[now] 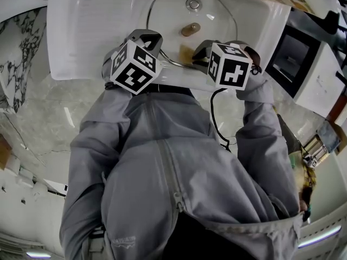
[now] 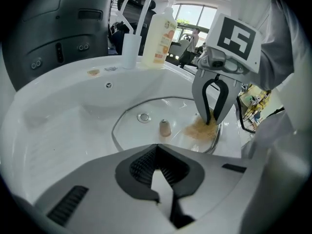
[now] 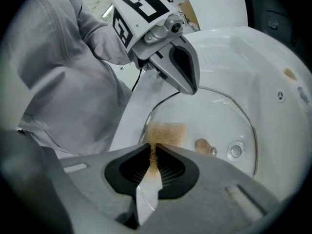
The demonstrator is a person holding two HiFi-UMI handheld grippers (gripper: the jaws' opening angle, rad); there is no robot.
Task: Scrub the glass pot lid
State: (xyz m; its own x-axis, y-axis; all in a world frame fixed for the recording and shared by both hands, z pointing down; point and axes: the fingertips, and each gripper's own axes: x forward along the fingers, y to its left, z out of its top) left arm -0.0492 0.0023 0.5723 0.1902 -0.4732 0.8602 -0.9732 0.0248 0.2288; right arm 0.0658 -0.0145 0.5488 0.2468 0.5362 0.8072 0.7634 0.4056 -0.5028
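Note:
The glass pot lid lies flat in the white sink, its wooden knob pointing up. In the right gripper view my right gripper is shut on a brown scrub pad, which presses on the lid near its front rim. The left gripper view shows the same pad under the right gripper. My left gripper is shut, and nothing shows between its jaws. It hangs at the lid's near rim, and its tip is over the lid's edge.
A soap bottle and a white cup stand on the sink's far ledge. The drain shows through the glass. A dark appliance stands left of the sink. The person's grey jacket fills the near side.

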